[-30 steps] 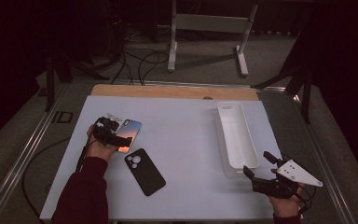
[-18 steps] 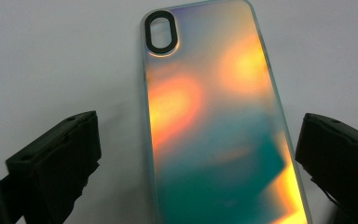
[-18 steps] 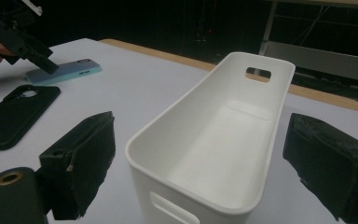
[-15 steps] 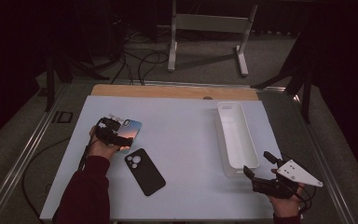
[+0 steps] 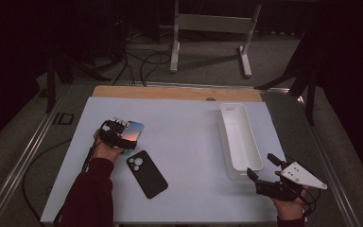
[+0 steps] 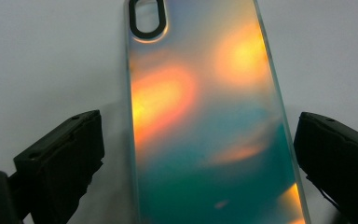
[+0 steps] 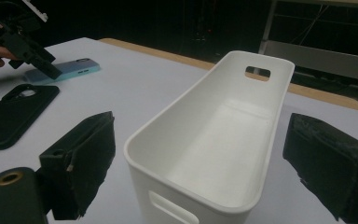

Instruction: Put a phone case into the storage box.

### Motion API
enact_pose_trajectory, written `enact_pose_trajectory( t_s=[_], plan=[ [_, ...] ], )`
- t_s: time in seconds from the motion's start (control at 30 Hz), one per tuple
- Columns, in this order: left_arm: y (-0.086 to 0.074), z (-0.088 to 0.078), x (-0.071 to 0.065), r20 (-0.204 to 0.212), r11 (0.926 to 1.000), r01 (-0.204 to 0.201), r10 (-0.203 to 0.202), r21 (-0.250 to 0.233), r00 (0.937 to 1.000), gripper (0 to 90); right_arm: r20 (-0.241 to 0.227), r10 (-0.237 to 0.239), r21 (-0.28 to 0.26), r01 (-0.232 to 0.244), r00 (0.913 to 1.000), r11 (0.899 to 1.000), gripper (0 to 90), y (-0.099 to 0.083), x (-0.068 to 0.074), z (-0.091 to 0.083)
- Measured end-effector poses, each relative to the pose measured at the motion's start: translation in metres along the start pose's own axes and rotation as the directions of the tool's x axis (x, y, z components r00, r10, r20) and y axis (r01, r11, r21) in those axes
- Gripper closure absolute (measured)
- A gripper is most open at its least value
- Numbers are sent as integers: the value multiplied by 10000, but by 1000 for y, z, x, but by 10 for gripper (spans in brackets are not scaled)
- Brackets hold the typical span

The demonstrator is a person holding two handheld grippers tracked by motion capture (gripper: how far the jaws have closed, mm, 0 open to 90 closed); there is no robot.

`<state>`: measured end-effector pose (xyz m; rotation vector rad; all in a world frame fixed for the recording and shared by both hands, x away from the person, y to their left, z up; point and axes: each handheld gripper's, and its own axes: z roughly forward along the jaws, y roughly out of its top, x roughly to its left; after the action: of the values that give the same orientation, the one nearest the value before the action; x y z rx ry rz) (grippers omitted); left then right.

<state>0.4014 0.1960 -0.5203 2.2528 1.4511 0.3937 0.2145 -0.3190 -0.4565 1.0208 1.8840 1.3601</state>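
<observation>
The left gripper point(image 5: 123, 138) hangs over the iridescent phone case point(image 6: 209, 116), which lies flat on the white table point(image 5: 189, 142) with its camera cutout pointing away; the jaws are spread, one on each long edge and neither touching yet. The likely step is the pinch, so lower until the pads reach the table, stay centred along the case, then close squarely across its width, since a thin, slick shell may tilt or skid from a lopsided grip. A black phone case point(image 5: 147, 173) lies just beside it. The right gripper point(image 5: 263, 169) waits with jaws wide at the near end of the empty white bin point(image 7: 214, 140)
</observation>
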Motion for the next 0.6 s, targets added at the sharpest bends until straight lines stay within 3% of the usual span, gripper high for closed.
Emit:
enact_pose_trajectory(
  t_s=[0.43, 0.6],
  plan=[
    [1, 2, -1, 151, 9991, 214, -219, 358, 9996, 73, 51, -34, -2, 34, 10000, 10000, 88, 0, 0, 0],
    [2, -1, 0, 181, 9991, 159, -166, 389, 9997, 144, 63, -46, 4, 46, 10000, 10000, 88, 1, 1, 0]
  ],
)
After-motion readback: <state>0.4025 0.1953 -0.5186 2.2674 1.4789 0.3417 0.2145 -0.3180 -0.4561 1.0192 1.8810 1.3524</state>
